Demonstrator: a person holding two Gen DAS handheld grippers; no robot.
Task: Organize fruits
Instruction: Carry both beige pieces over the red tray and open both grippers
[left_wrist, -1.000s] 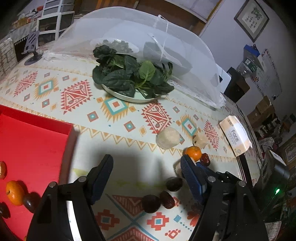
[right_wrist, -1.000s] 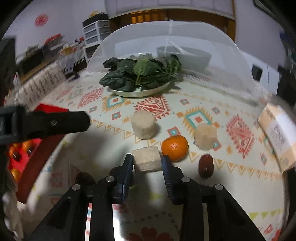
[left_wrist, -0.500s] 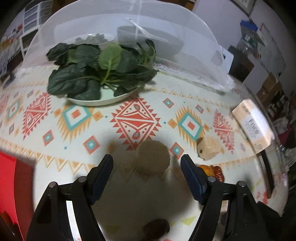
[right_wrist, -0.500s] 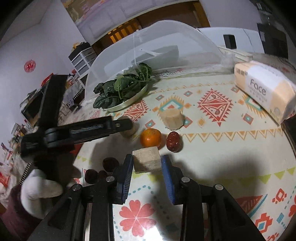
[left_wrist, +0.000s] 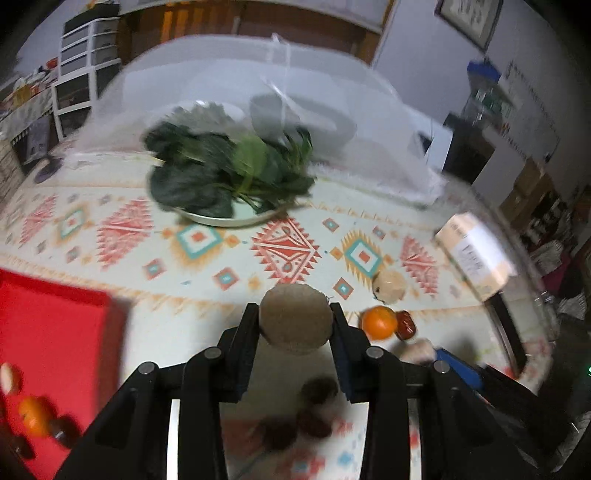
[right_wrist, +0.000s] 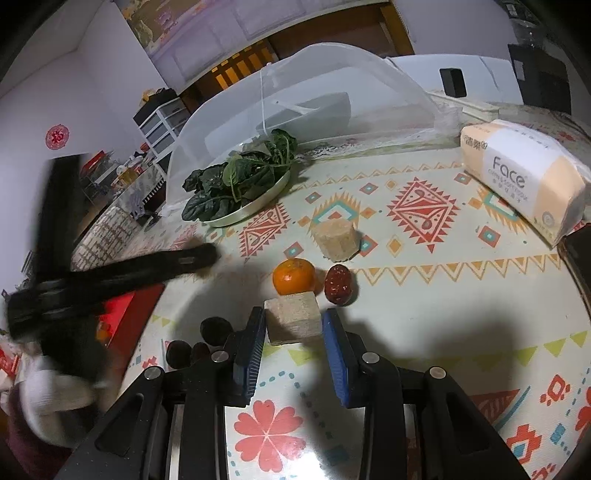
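Observation:
My left gripper is shut on a round beige fruit chunk and holds it above the patterned tablecloth. A red tray lies at the left with an orange in it. My right gripper is shut on a beige block-shaped chunk. Just beyond it lie an orange, a red date and a beige cylinder chunk. Three dark fruits lie left of the right gripper. The left gripper shows blurred in the right wrist view.
A plate of green leaves stands at the back in front of a white mesh food cover. A tissue pack lies at the right. Dark fruits lie under the left gripper.
My left gripper has closed on the round beige chunk and lifted it, swinging back left so the red tray shows again. My right gripper still holds the block.

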